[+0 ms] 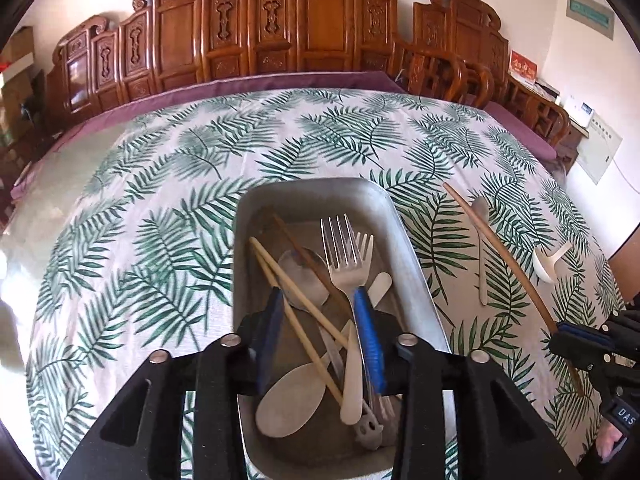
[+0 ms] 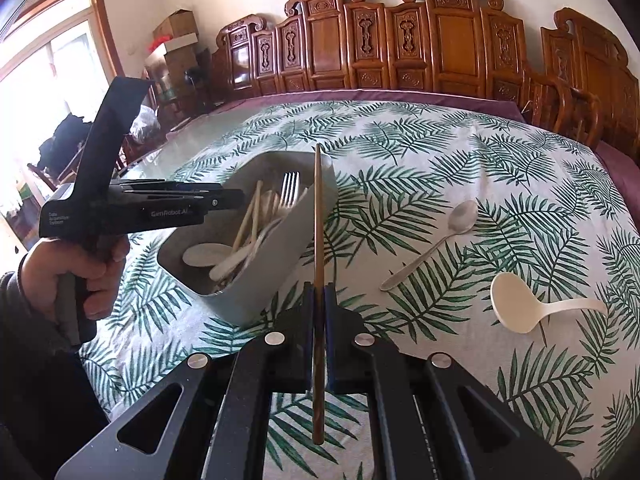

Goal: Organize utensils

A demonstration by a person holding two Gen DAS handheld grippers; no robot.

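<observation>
Inside, grey bin (image 1: 384, 208) holds forks (image 1: 342, 256), spoons (image 1: 290, 402); pale chopsticks (image 1: 280, 276)

This is a room in a home. A long carved wooden bench (image 2: 420, 40) with a purple cushion (image 1: 280, 82) runs along the white wall. A table wears a leaf-print cloth (image 1: 168, 184). Cardboard boxes (image 2: 176, 36) sit stacked in the corner by a bright window (image 2: 52, 56).
</observation>
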